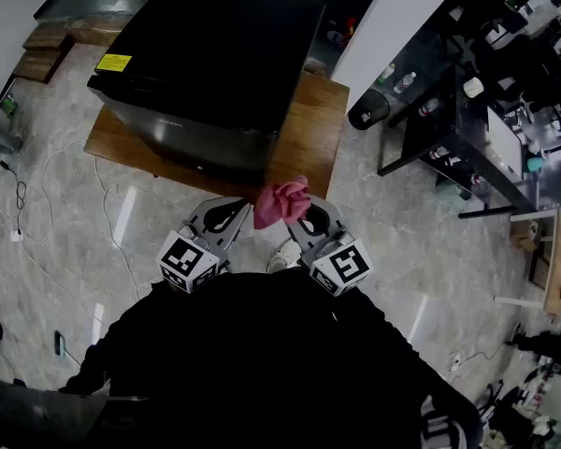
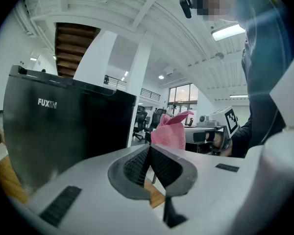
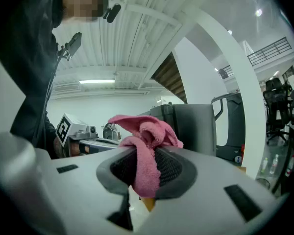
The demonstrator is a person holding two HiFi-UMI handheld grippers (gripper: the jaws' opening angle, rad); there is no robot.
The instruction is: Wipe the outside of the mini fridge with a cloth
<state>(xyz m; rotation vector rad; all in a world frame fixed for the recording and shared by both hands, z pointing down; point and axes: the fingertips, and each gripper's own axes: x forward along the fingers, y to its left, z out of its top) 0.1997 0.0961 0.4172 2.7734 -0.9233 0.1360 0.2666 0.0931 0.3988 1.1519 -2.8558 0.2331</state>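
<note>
- The person's dark top (image 1: 262,363) fills the bottom of the head view, and both tools are held out just ahead of it, side by side.
- The left tool (image 2: 149,161) has its ribbed pads pressed together with nothing between them.
- The right tool (image 3: 146,169) is clamped on a pink cloth (image 3: 144,131). A fold is pinched between the pads and the rest bunches up above the tips.
- In the head view the cloth sits between the two tool tips, above the front edge of the low wooden bench (image 1: 304,129).
- The black mini fridge (image 1: 210,64) stands on that bench. It has a yellow label (image 1: 113,63) on its top, and its front faces the tools.
- In the left gripper view the cloth hangs beside the fridge's front corner, not touching it.
- Farther right, on the grey tiled floor (image 1: 421,241), stands a black table (image 1: 467,129) crowded with small items.
</note>
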